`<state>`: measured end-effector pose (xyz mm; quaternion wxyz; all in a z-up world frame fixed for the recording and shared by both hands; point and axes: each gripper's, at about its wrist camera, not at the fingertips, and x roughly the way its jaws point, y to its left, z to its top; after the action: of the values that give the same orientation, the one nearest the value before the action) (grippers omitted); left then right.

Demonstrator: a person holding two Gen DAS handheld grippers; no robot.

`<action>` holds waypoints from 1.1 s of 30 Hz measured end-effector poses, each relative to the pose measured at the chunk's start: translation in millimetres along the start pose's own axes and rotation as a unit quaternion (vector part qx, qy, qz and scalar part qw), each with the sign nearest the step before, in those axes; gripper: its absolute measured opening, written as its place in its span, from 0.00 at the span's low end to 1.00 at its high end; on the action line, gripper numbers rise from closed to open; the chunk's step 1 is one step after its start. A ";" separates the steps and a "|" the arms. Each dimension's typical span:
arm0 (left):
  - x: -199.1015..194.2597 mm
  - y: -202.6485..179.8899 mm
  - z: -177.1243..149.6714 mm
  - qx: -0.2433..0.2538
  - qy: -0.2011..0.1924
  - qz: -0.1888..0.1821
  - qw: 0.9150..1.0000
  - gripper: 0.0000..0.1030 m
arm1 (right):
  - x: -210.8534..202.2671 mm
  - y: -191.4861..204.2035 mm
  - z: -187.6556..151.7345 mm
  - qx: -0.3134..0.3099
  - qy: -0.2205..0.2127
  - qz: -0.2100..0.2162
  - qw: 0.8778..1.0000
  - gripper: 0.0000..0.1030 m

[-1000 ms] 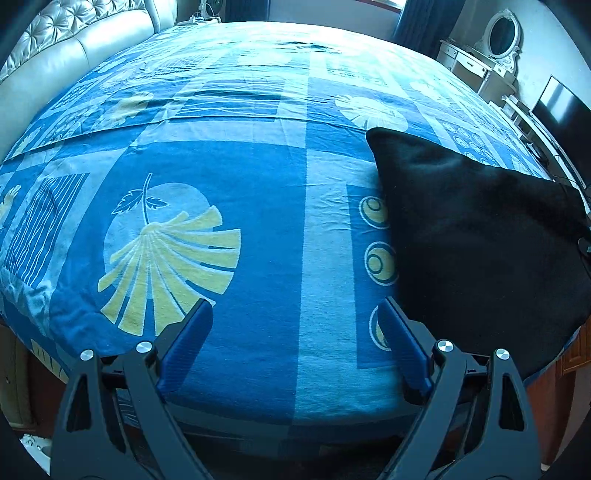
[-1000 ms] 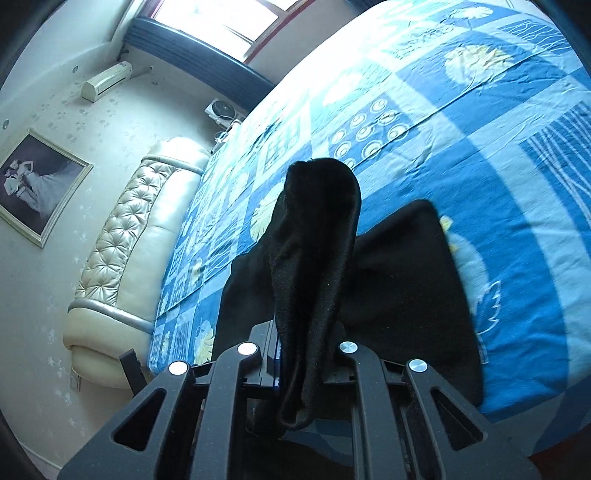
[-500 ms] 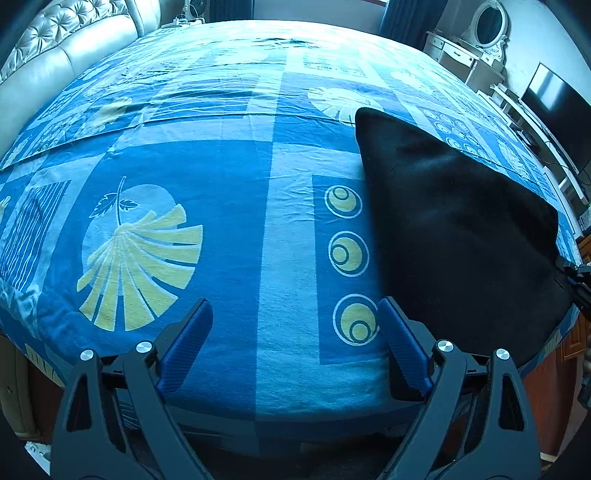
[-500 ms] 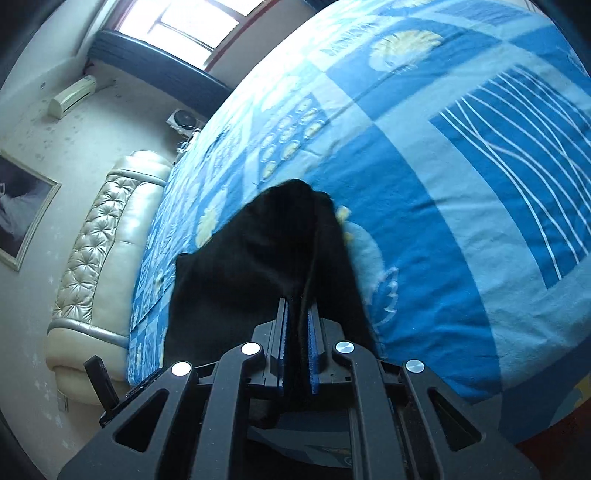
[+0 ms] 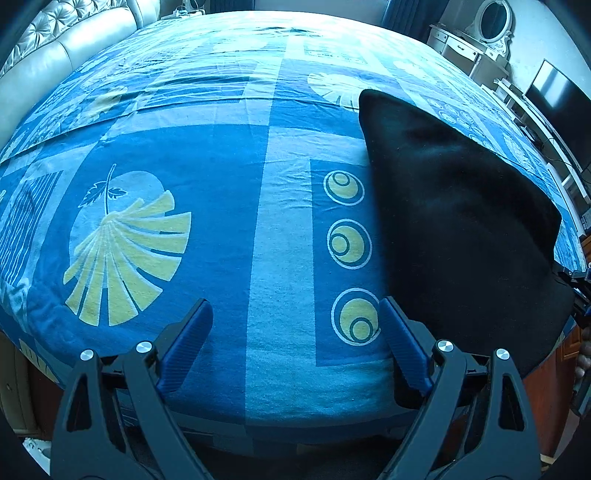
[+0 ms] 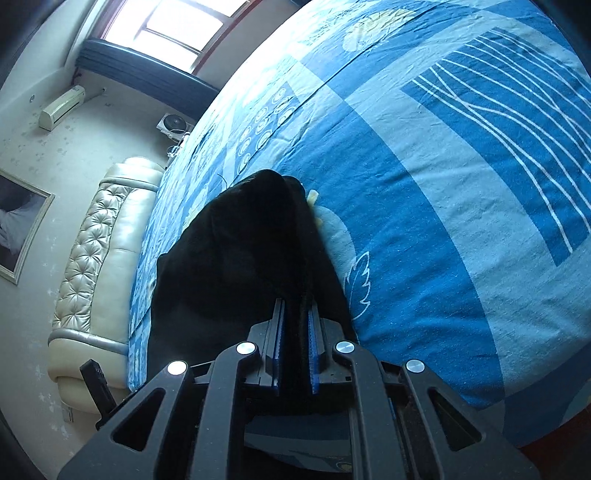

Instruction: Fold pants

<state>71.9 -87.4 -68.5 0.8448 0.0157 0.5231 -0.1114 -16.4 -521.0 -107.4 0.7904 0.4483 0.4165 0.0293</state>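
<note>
Black pants lie folded on the blue patterned bed sheet, on the right side of the left wrist view. My left gripper hovers over the near edge of the bed, open, with only sheet between its blue pads; its right finger sits beside the pants' near edge. In the right wrist view my right gripper is shut on a near edge of the black pants, which stretch away from it across the sheet. The right gripper's tip shows at the far right of the left wrist view.
A cream tufted headboard runs along the bed's far side. A white dresser with an oval mirror and a dark TV screen stand past the bed's right side. A window and an air conditioner are on the far wall.
My right gripper has sunk with the pants: the fabric that hung raised and bunched from its jaws now lies spread low on the sheet. The left gripper's view has shifted slightly; its jaws stay wide.
</note>
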 end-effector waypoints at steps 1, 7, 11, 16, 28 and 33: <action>1.5 0.2 -0.5 0.000 0.002 0.000 1.000 0.88 | 0.3 -1.8 -0.5 0.005 -0.001 0.005 1.000 0.09; -1.1 10.9 -0.8 -0.008 0.005 -0.032 0.999 0.88 | -23.5 -7.4 0.2 0.049 -0.014 0.053 0.997 0.29; -8.8 27.2 -0.5 -0.045 0.014 -0.138 0.989 0.88 | -42.3 -13.1 -6.7 0.063 -0.024 0.070 0.995 0.77; 2.0 25.8 -3.1 -0.079 0.050 -0.242 0.966 0.88 | -30.5 -19.1 -17.4 0.073 0.008 0.085 0.994 0.77; 27.3 -5.2 -2.1 -0.097 0.099 -0.335 0.932 0.86 | 3.0 -5.3 -20.1 0.056 0.030 0.108 0.992 0.79; 39.4 -15.3 -2.7 -0.100 0.118 -0.349 0.924 0.47 | 3.4 -0.1 -22.2 0.018 0.036 0.060 0.997 0.51</action>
<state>83.3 -108.6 -103.4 0.6818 -0.2392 0.6000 -0.3435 -29.3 -504.5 -115.1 0.7632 0.4853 0.4180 0.0850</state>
